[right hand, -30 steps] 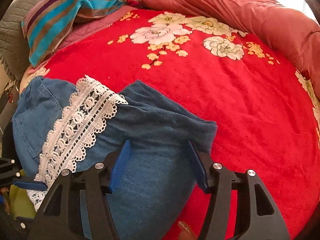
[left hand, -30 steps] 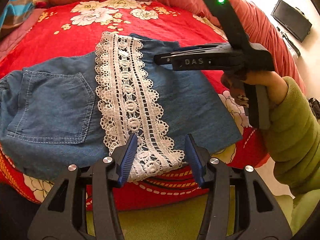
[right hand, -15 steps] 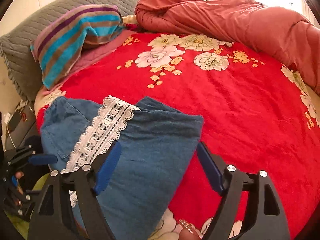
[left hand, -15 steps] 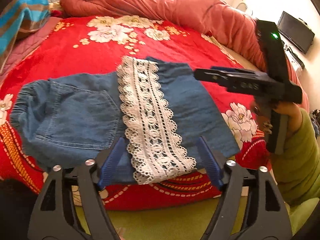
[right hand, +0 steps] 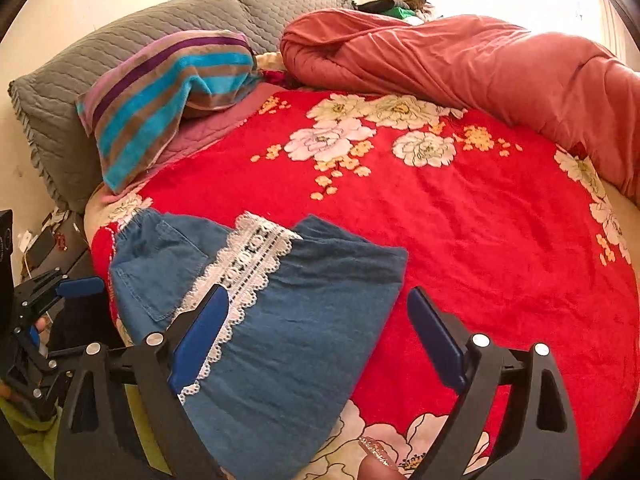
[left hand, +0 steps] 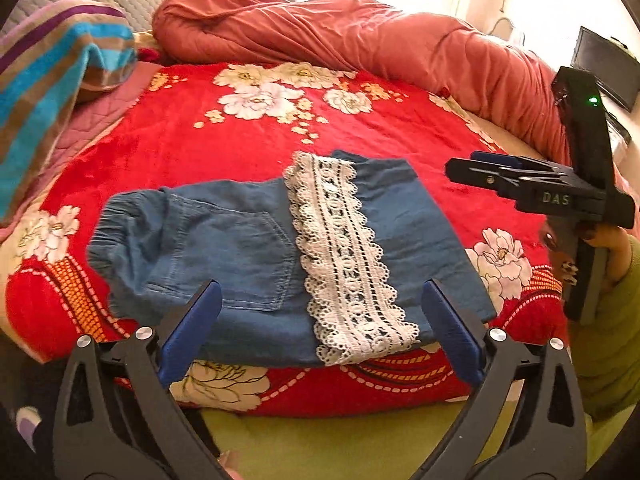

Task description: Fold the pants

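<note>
**2 grippers let go of folded pants**

2 hand-held grippers hang above the near edge of a bed (left hand: 256, 136), both wide open and empty. The left gripper (left hand: 320, 328) frames the near hem from above, its blue pads clear of the cloth. The right gripper (right hand: 318, 336) hovers over the right part of the bundle, likewise touching nothing; in the left view it shows side-on, held by a hand (left hand: 592, 248) in a green sleeve.

The pants (left hand: 280, 256), blue denim with a white lace band (left hand: 340, 256) across the top layer, lie folded into a compact rectangle on the red floral blanket, close to the bed's near edge. A back pocket faces up on the left part.

Over the last second both sets of jaws have been opening, with nothing between them, and both views now take in more of the bed, so the grippers have pulled back. That suggests the fold is released and the task is finished or nearly so.
</note>
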{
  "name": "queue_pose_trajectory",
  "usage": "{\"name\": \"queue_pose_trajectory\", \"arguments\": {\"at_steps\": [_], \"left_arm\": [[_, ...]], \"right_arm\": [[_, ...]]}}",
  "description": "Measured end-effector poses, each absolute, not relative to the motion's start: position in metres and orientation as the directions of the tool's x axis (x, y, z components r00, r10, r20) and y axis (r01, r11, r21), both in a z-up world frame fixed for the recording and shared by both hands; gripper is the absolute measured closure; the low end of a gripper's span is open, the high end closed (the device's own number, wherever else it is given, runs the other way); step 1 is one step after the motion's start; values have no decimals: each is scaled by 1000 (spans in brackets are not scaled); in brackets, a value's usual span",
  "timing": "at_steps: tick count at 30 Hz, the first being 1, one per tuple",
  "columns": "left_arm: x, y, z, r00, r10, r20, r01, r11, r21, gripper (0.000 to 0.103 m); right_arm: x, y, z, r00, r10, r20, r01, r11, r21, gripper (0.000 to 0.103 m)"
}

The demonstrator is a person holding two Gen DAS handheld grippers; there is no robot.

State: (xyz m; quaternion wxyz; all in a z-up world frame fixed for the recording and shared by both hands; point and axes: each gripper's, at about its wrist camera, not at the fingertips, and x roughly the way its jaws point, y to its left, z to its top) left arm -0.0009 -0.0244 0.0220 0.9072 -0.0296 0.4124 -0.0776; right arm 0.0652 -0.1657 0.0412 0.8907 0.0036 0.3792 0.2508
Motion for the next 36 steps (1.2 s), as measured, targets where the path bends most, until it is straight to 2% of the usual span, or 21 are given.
{"name": "queue_pose_trajectory", "arguments": {"at_steps": [3,19,36], "left_arm": [[-5,-20,26,656,-150,-740,98,989,-113,10],[-18,22,31,683,-92,-725,-11,991,-136,10],[-15,71,8,670,-96,-736,-114,967,-229,10]], "right_arm": [[63,-162,50,592,457,-664,-457,869,190,7],[69,-114,82,570,521,-635,-560,812,163,7],[104,-19,68,419,576,-702,-680,711,178,7]]}}
